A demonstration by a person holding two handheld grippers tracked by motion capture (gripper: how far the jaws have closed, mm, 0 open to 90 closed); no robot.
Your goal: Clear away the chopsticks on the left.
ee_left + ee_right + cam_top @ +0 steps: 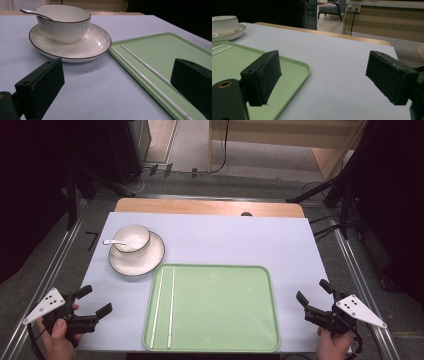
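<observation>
On the green tray (220,310), two white chopsticks (163,307) lie along its left edge; a bowl (131,238) with a spoon (114,241) sits on a plate (137,255) just beside it. Looks like nothing's started: left gripper (92,304) and right gripper (314,294) both gape empty at the near corners. No idea what the goal is, and the bowl's inside is hard to make out.

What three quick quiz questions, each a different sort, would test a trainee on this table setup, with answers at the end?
1. True or false: the chopsticks lie on the green tray, along its left side.
2. Multiple choice: the spoon rests in A) the tray, B) the bowl, C) the left tool.
3. Fill in: the bowl stands on a ____.

Key: 1 true. 2 B. 3 plate. Both the left tool and the right tool are open and hold nothing.
</observation>
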